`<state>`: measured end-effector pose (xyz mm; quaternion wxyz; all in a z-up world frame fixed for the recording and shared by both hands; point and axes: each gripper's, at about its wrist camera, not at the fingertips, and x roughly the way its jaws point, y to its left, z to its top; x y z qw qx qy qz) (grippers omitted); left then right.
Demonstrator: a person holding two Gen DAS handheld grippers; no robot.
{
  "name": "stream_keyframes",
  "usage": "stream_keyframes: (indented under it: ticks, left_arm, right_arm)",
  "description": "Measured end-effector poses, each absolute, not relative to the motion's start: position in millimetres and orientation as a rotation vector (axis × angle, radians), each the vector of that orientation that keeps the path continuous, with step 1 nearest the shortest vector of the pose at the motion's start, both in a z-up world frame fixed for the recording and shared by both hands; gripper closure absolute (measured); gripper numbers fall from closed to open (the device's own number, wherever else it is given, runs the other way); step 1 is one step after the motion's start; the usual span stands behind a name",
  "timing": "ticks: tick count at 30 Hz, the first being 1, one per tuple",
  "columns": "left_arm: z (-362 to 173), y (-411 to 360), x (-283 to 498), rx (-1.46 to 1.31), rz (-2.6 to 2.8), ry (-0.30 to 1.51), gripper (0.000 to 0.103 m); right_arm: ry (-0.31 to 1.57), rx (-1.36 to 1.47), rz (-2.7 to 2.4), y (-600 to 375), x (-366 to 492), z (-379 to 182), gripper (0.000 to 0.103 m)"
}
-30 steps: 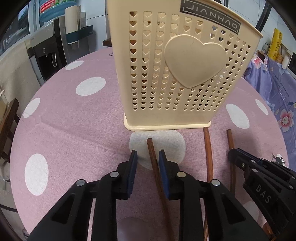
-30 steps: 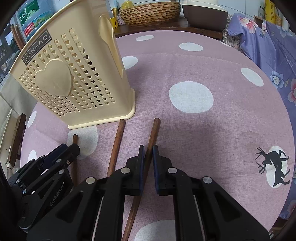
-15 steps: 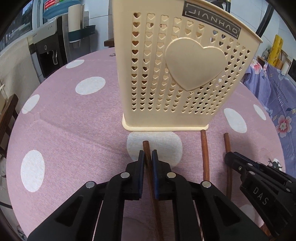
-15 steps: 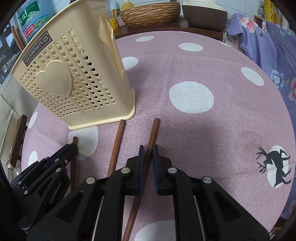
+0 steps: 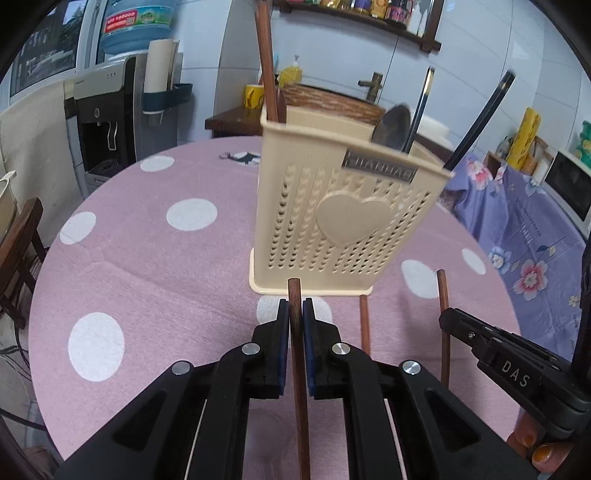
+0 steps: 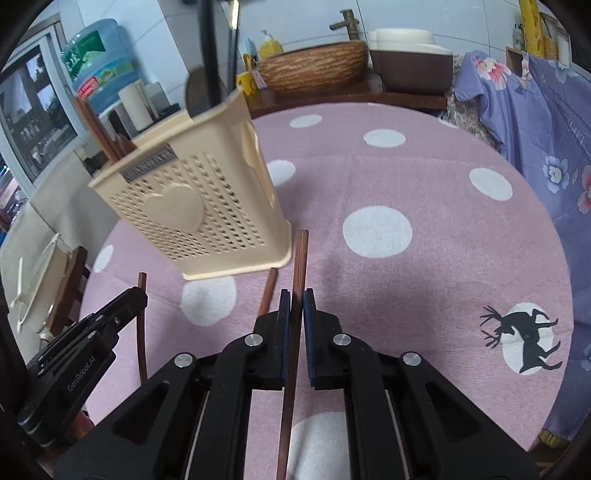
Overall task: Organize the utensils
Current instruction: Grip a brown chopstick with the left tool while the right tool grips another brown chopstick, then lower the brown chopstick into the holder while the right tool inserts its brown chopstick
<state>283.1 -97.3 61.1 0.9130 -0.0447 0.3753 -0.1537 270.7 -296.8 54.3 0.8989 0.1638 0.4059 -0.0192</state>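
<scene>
Pale tiled wall (image 5: 332, 66) behind, a water dispenser (image 5: 103, 118) left, a wooden shelf (image 5: 354, 18) up high, daylight through the window (image 6: 33, 110).

Both black two-finger tools, left tool (image 5: 295, 314) and right tool (image 6: 296, 306), are clamped shut, angled downward, side by side.

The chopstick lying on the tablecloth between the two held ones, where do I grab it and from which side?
Grip the loose chopstick on its shaft, a little back from the tip near the holder, coming down from above with the jaws either side. It lies flat on the tablecloth, pointing at the holder, so only its two long sides offer a pinch.
</scene>
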Motion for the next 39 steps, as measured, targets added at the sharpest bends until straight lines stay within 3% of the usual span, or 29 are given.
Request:
stream_keyframes:
  ticks: [17, 39]
  left_arm:
    - [122, -74, 248, -0.152, -0.393, 0.629, 0.095]
    - [153, -65, 242, -0.158, -0.410, 0.577, 0.095]
  right_arm:
    - [0.627, 0.314, 0.099, -294, 206, 147, 0.096]
    - [0.580, 0.267, 0.121, -289, 200, 189, 0.096]
